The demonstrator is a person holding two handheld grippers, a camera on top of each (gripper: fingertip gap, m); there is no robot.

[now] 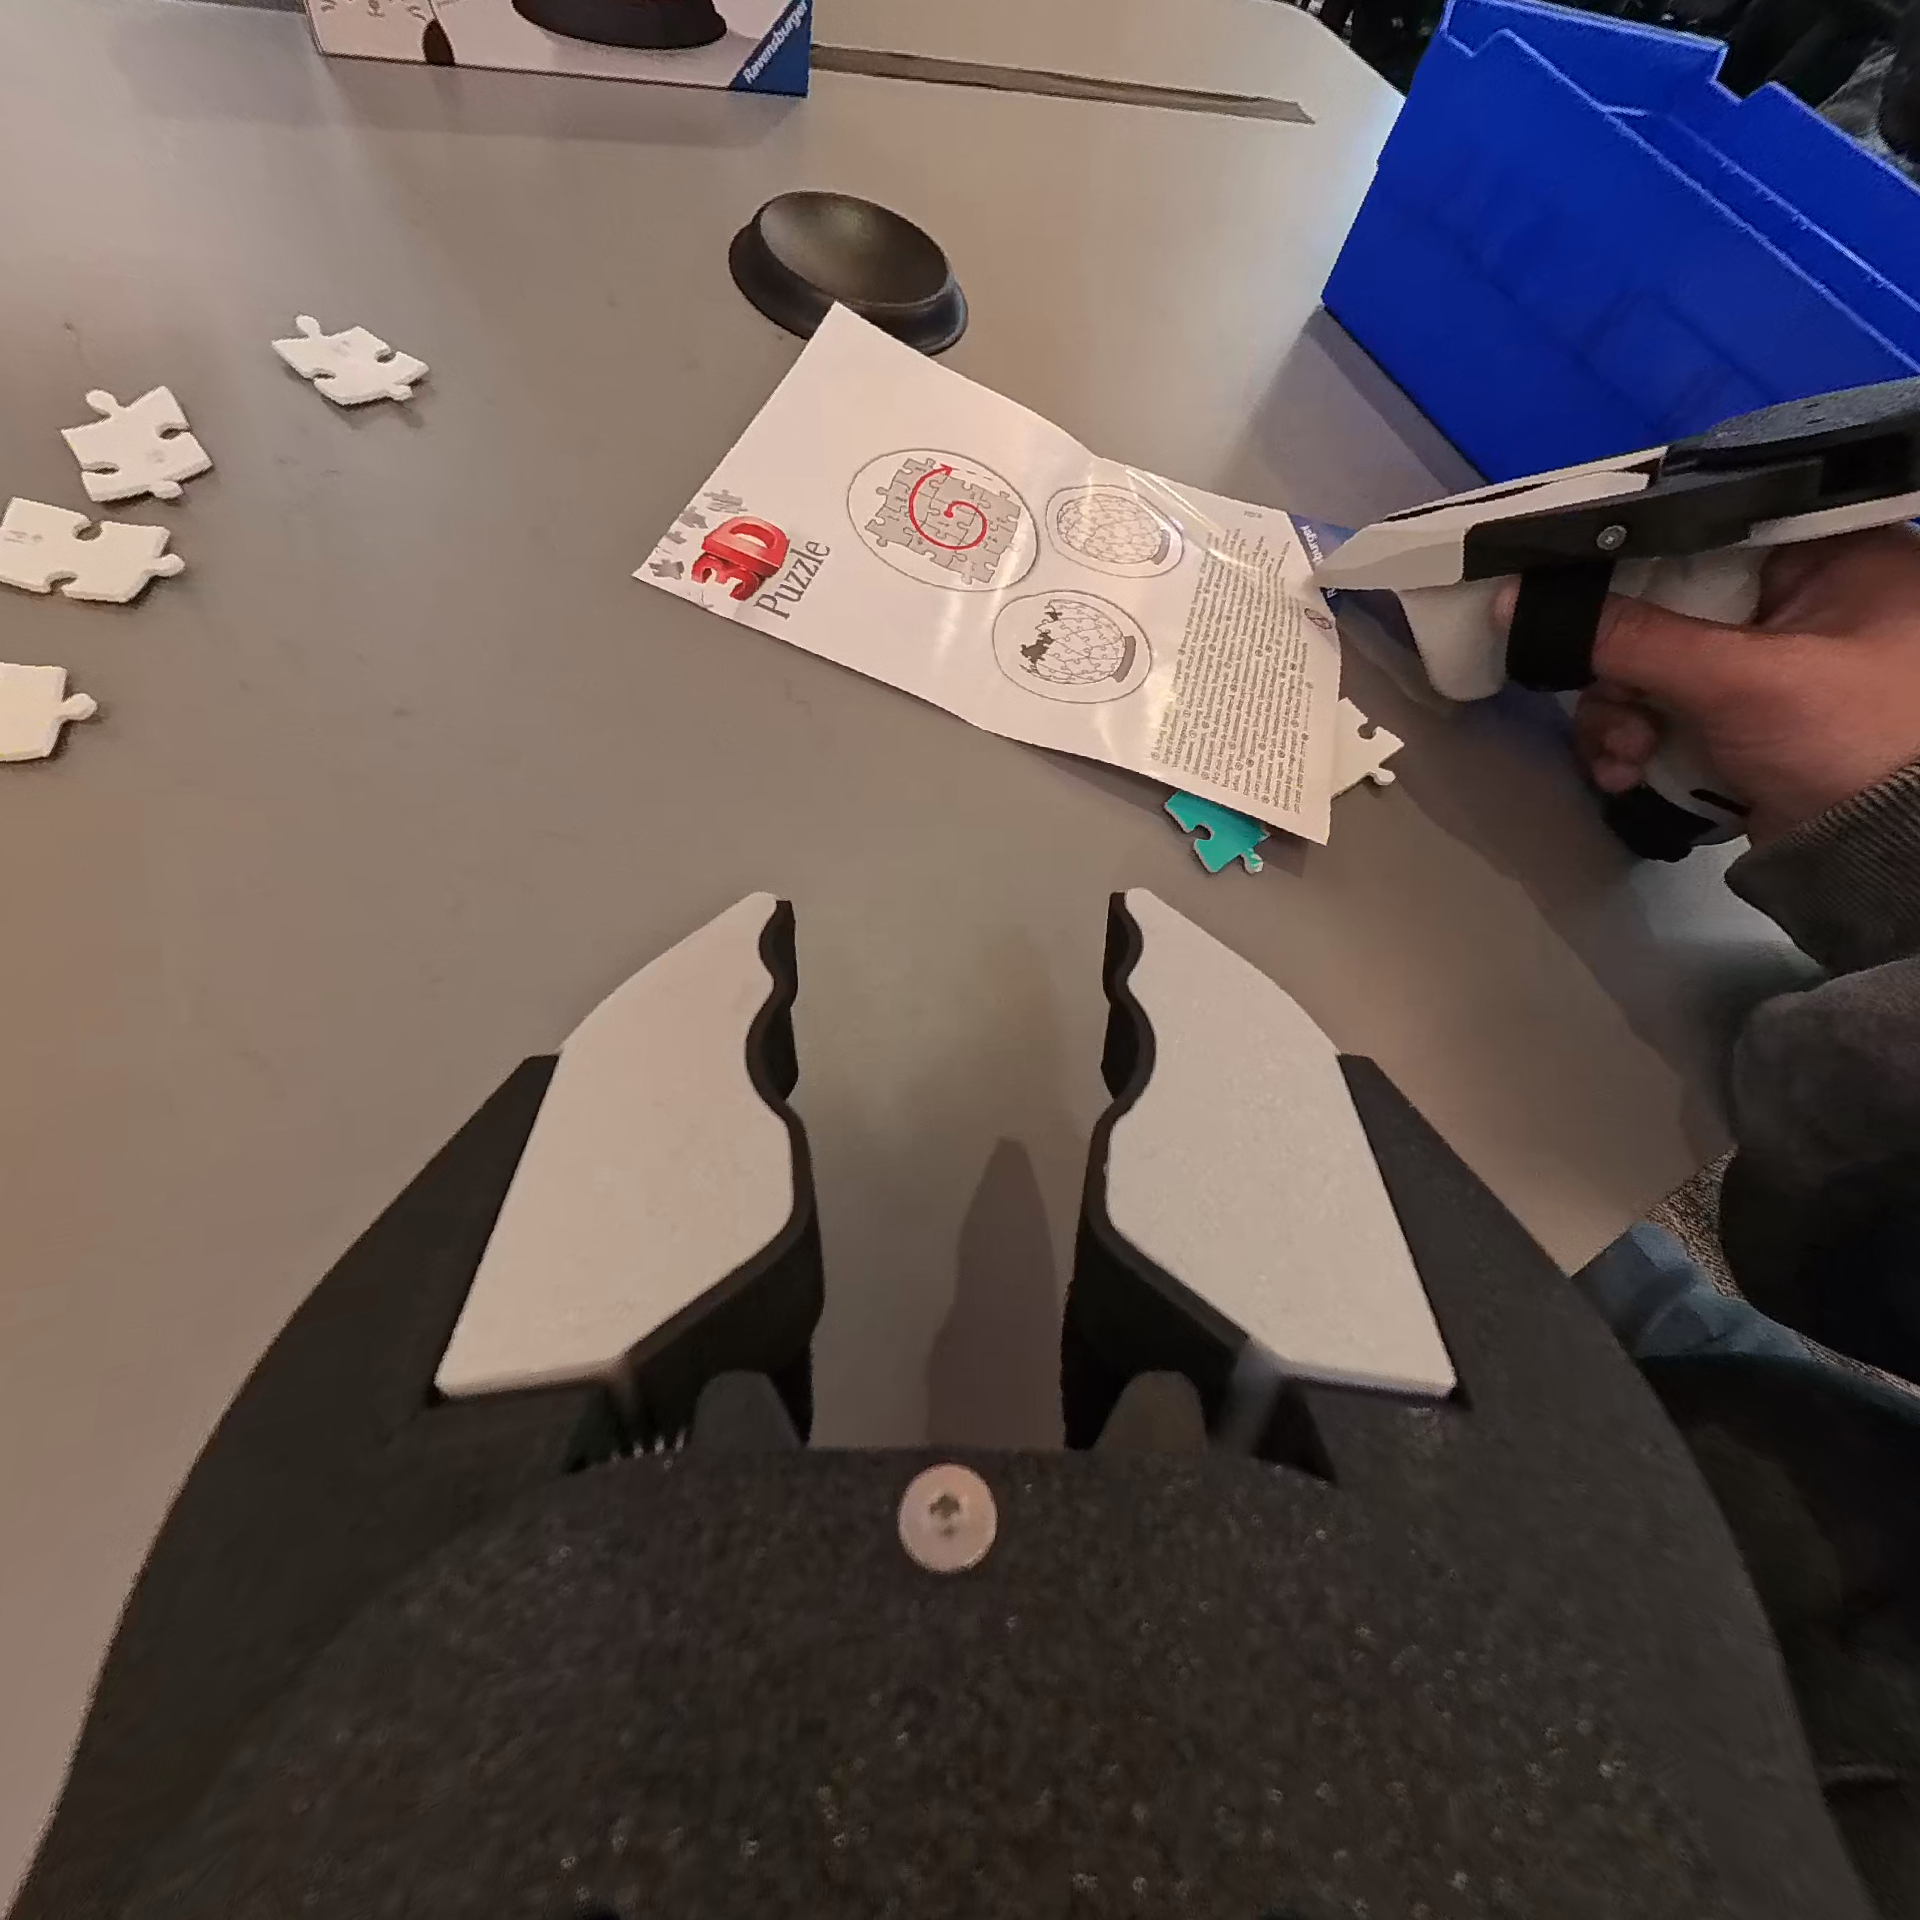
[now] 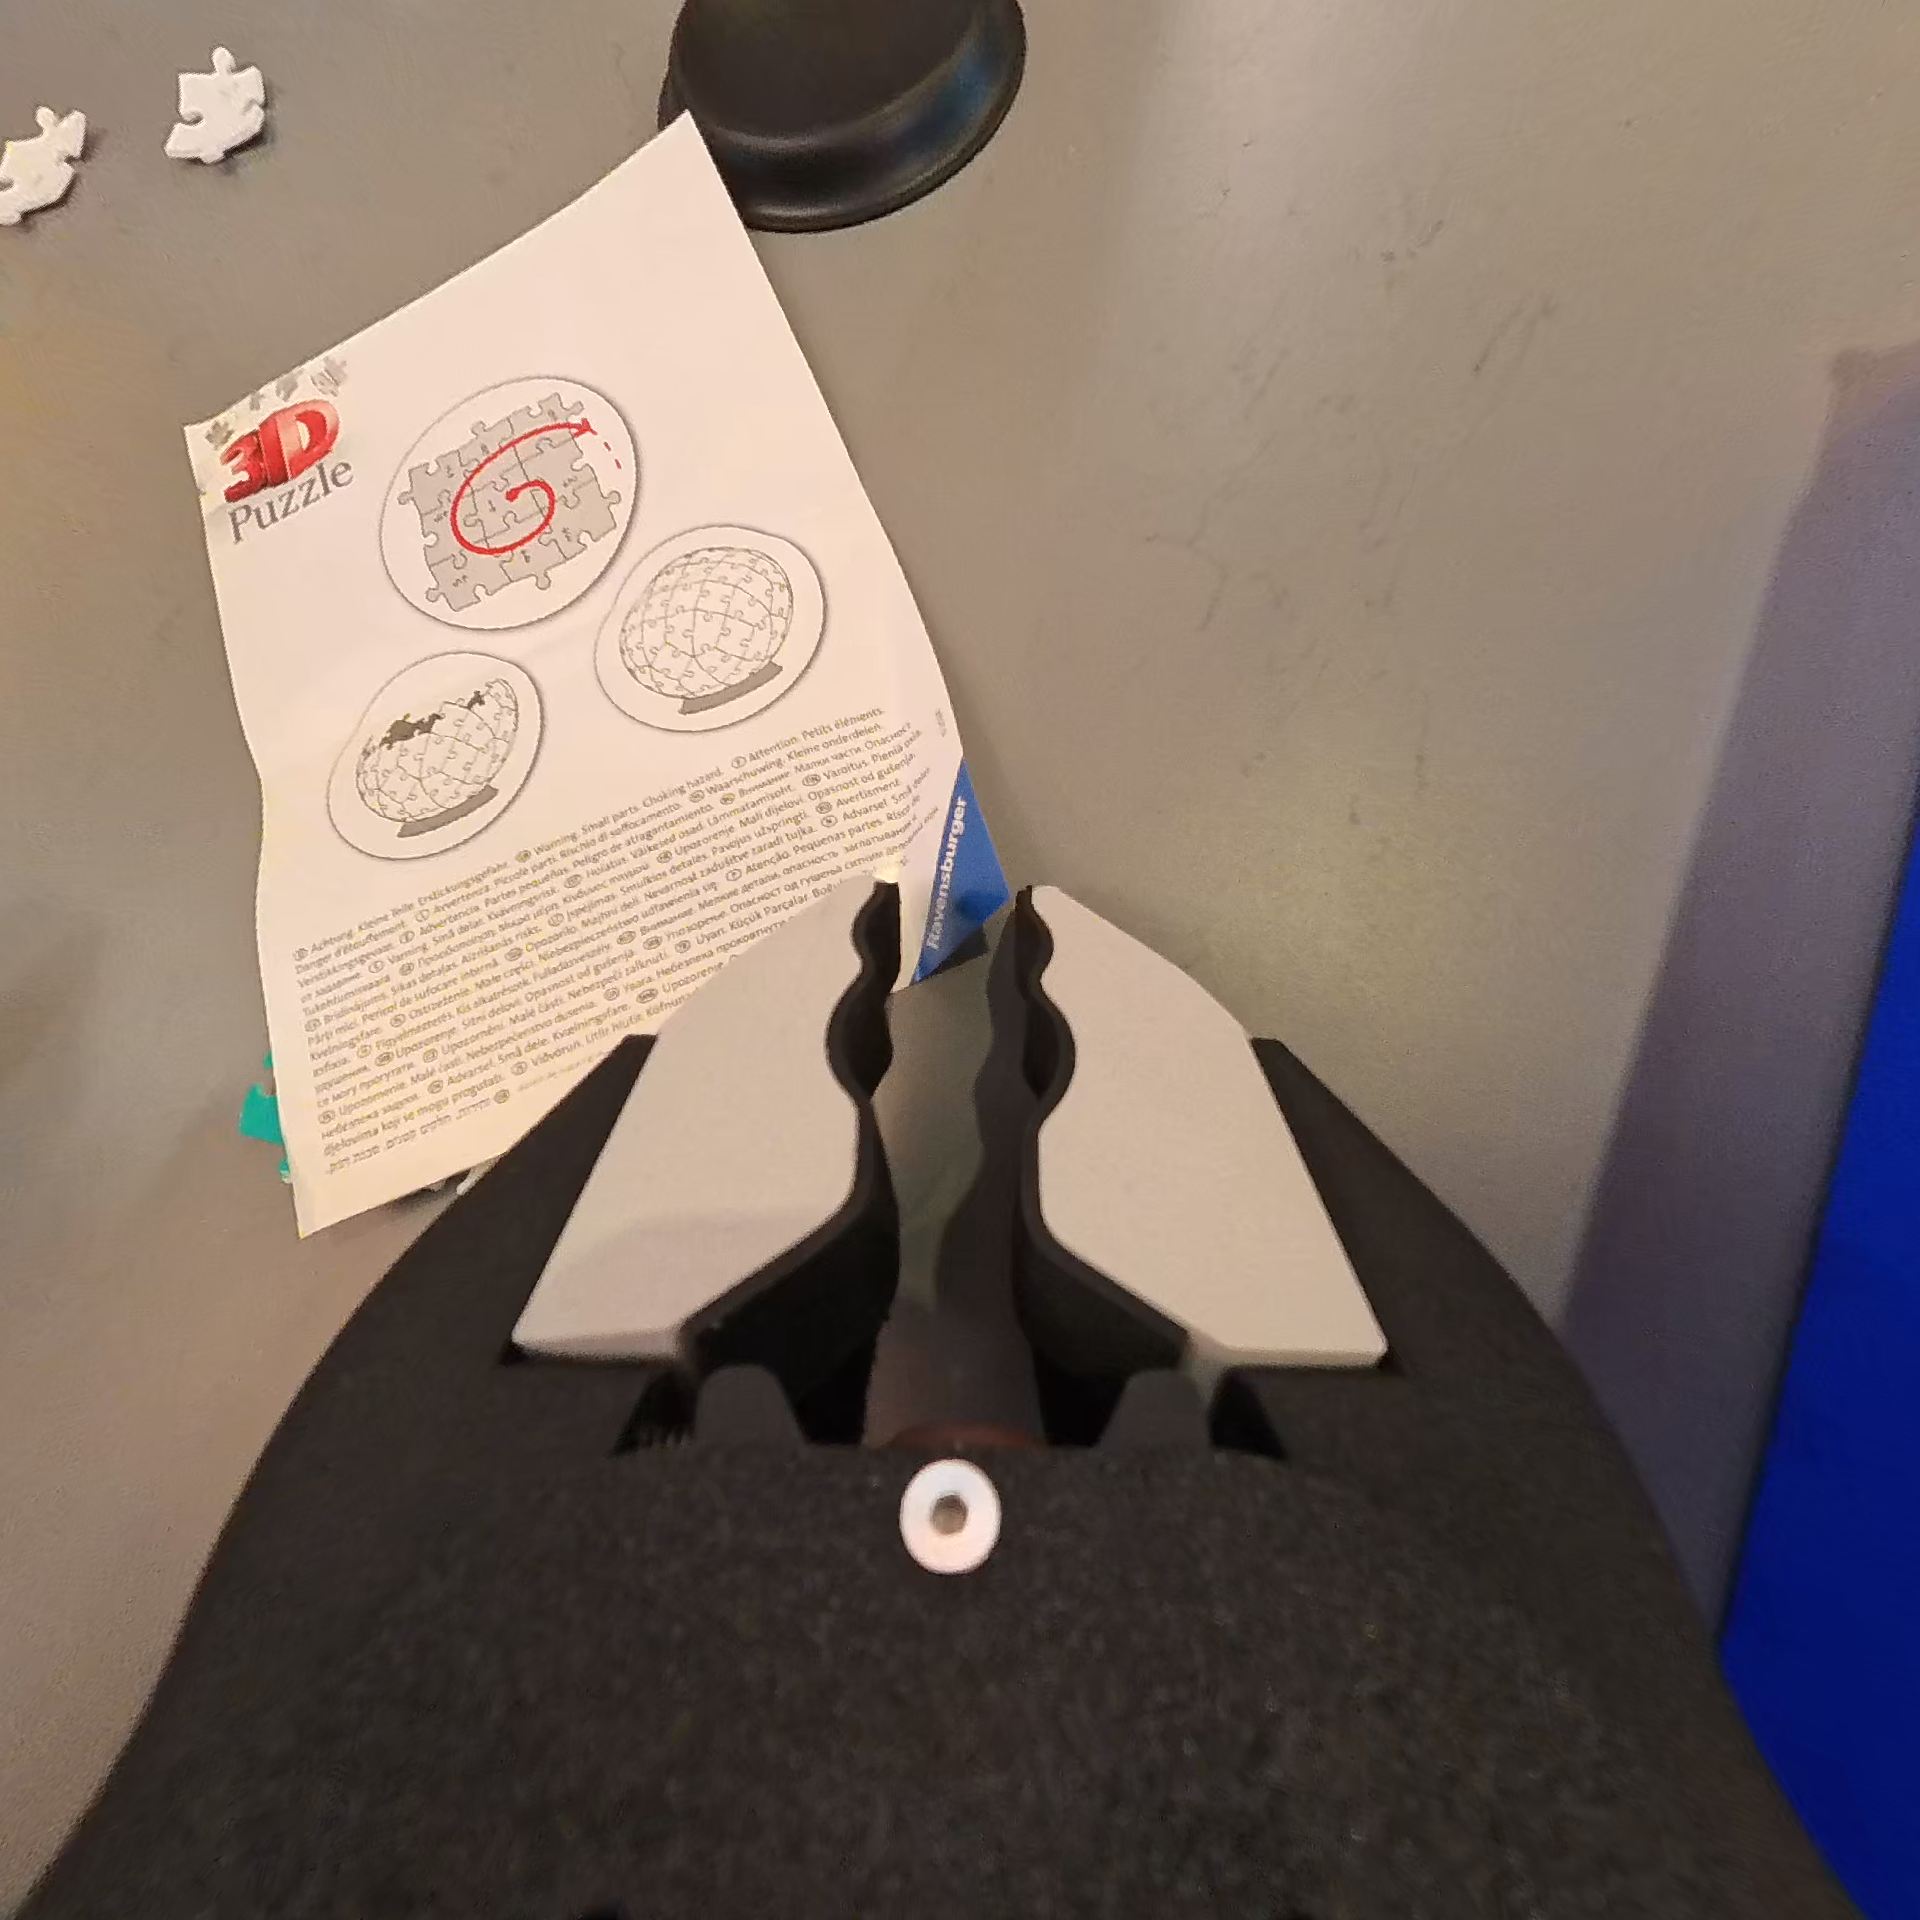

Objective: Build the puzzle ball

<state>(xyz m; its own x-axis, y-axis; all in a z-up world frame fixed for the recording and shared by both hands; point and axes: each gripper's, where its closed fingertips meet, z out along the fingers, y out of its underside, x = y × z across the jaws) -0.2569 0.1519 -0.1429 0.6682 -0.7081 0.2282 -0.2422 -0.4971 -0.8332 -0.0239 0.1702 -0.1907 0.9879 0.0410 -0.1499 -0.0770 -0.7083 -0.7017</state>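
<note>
Several white puzzle pieces [image 1: 135, 442] lie face down at the table's left; two show in the right wrist view [image 2: 218, 104]. A teal piece [image 1: 1216, 831] and a white piece [image 1: 1366, 743] stick out from under the instruction sheet [image 1: 987, 582]. The black round stand [image 1: 847, 265] sits just beyond the sheet. My left gripper [image 1: 951, 909] is open and empty over bare table, short of the sheet. My right gripper [image 2: 954, 899], held by a hand, has its jaws a narrow gap apart at the sheet's [image 2: 582, 727] blue near corner. It also shows in the left wrist view [image 1: 1340, 566].
A blue bin [image 1: 1621, 239] stands at the right, close beside the right gripper [image 2: 1849, 1247]. The puzzle box [image 1: 561, 42] stands at the far edge of the grey table [image 1: 416, 831]. The person's sleeve is at the right edge. The left gripper's tips are roughly 25 cm from the right gripper's. My left tips are roughly 10 cm from the teal piece [image 1: 1216, 831].
</note>
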